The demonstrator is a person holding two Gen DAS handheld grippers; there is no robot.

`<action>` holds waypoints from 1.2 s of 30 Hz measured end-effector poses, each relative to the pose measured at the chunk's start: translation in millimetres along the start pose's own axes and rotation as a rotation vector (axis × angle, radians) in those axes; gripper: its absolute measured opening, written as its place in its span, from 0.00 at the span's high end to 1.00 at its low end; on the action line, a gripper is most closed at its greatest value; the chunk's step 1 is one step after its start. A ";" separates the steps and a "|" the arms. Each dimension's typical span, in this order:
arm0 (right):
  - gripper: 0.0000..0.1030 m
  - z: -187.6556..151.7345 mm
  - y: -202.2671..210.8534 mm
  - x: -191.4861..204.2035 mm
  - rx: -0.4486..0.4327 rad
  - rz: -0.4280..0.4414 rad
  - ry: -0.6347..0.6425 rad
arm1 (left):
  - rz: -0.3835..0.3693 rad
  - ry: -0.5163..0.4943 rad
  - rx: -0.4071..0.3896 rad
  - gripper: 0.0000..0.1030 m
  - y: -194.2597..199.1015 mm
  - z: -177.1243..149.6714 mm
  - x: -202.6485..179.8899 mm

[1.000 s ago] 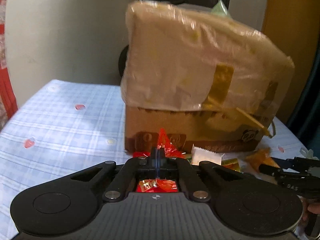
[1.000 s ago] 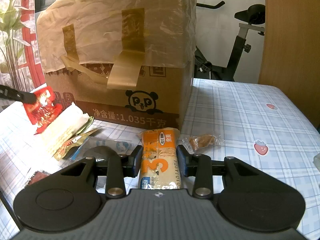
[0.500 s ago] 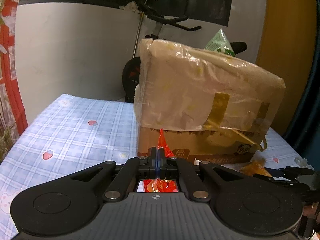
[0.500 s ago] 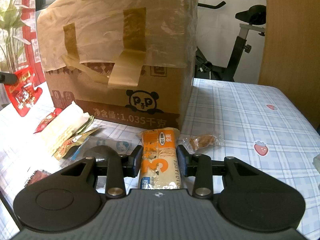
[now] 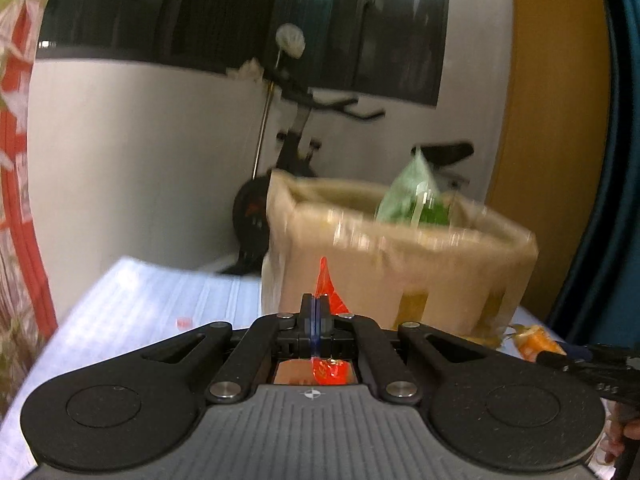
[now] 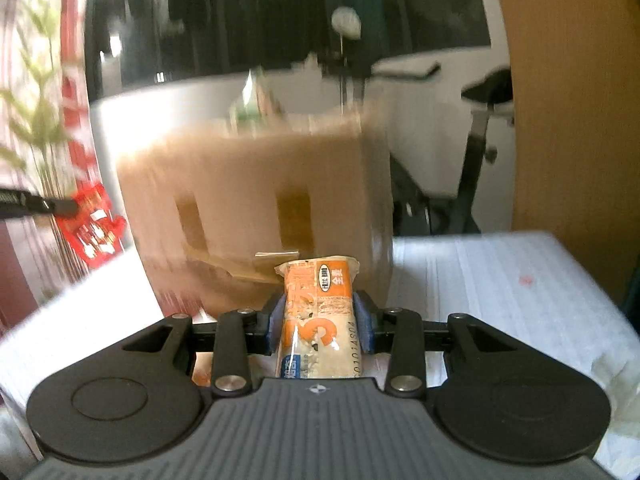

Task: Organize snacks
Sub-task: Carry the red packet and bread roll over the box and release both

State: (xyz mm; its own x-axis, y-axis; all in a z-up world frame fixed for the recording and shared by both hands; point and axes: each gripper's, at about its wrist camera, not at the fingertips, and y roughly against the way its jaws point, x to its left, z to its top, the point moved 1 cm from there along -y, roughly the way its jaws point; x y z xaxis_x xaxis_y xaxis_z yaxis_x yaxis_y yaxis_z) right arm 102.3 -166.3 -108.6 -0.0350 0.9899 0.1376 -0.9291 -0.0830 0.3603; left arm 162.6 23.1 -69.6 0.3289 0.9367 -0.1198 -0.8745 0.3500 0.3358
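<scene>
Left wrist view: mounted just behind the left gripper [image 5: 316, 312], low in the frame, looking forward and slightly downward along the closed fingers. Near the cardboard box [image 5: 400, 272], which fills the centre right; open top visible from slightly above. Table [image 5: 160, 300] at lower left, exercise bike [image 5: 296, 152] and wall behind.

Right wrist view: mounted just behind the right gripper [image 6: 318, 320], facing the same box [image 6: 256, 208] from another side, close, box at centre, blurred. Table [image 6: 500, 272] at lower right.

Shared: the box, the table, the bike, the dark window. Left gripper's tip at far left of the right view; right gripper [image 5: 600, 364] at lower right edge of the left view.
</scene>
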 end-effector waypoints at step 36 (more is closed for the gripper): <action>0.44 137.6 -83.4 7.0 -0.066 0.029 0.112 | 0.007 -0.041 -0.018 0.60 -81.8 86.2 -20.6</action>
State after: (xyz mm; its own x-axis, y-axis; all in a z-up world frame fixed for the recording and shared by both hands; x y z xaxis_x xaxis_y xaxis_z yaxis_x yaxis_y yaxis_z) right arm 230.2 -168.3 -10.7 -0.0999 0.9941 0.0416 -0.9491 -0.1078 0.2960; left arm 258.1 -25.3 -14.0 0.3371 0.9381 -0.0794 -0.8828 0.3442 0.3198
